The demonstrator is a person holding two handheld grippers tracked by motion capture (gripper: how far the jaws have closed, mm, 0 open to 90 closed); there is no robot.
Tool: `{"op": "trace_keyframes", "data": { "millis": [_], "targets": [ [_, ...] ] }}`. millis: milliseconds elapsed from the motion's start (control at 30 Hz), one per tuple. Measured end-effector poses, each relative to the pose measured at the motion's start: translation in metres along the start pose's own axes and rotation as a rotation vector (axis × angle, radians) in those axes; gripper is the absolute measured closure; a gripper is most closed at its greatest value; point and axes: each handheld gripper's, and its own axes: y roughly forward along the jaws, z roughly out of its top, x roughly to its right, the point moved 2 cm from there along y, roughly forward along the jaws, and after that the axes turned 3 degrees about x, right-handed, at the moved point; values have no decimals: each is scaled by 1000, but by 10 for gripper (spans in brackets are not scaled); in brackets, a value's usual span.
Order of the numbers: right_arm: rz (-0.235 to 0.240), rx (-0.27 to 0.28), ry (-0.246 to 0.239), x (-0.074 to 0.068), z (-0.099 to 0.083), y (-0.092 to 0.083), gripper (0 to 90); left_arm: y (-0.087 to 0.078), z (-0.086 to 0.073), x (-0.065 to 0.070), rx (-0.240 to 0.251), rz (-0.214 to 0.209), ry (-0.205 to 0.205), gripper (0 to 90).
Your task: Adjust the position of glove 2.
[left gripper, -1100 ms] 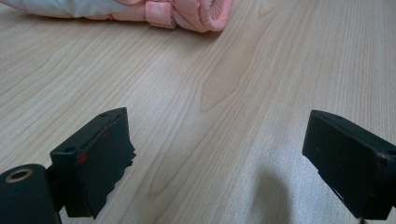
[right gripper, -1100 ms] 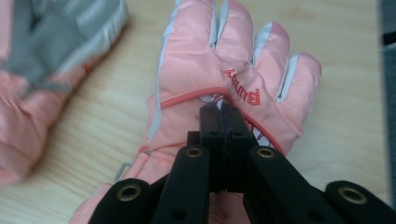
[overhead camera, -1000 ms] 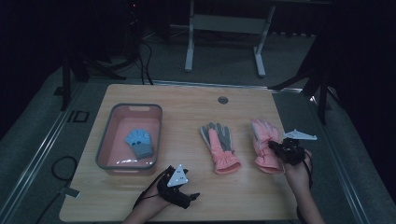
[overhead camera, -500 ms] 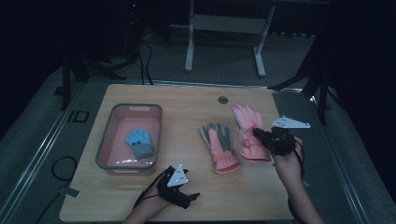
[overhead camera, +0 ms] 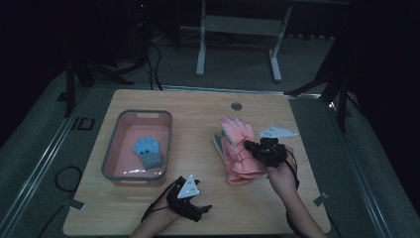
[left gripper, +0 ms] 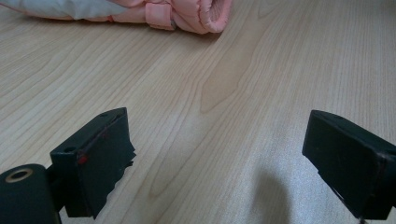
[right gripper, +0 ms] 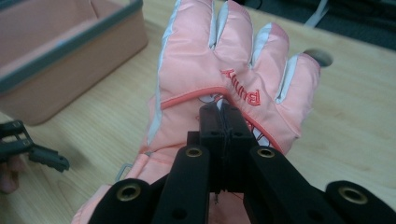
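At far left sits the pink tub (overhead camera: 110, 148) with a blue glove (overhead camera: 148, 151) inside. My left gripper (overhead camera: 190, 208) rests at the near edge, jaws wide apart over bare table (overhead camera: 148, 208). At right, my right gripper (overhead camera: 250, 147) clamps its jaws on a pink glove (overhead camera: 236, 130), held over another pink glove (overhead camera: 245, 171).

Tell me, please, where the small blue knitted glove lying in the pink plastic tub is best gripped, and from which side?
Probably from straight above, pinching the grey cuff end of the small blue knitted glove. It lies flat on the floor of the pink plastic tub, whose walls block a sideways approach, and the cuff looks the thickest part to pinch.
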Motion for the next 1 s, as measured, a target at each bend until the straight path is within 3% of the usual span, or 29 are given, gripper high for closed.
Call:
{"op": "trace_keyframes", "data": {
  "millis": [267, 333, 733, 867, 1000],
  "targets": [
    [-31, -78, -24, -3, -18, 31, 893, 0, 0, 0, -1, 0, 4, 82],
    [-34, -86, -7, -2, -23, 37, 893, 0, 0, 1, 0, -2, 2, 82],
    [-59, -67, 61, -6, -35, 51, 882, 0, 0, 1, 1, -2, 1, 82],
    [-42, -54, 59, -6, -33, 49, 816, 0, 0, 1, 2, -3, 2, 82],
    [-14, -46, 62, -4, -32, 43, 695, 0, 0, 1, 1, -1, 2, 82]
  ]
}}
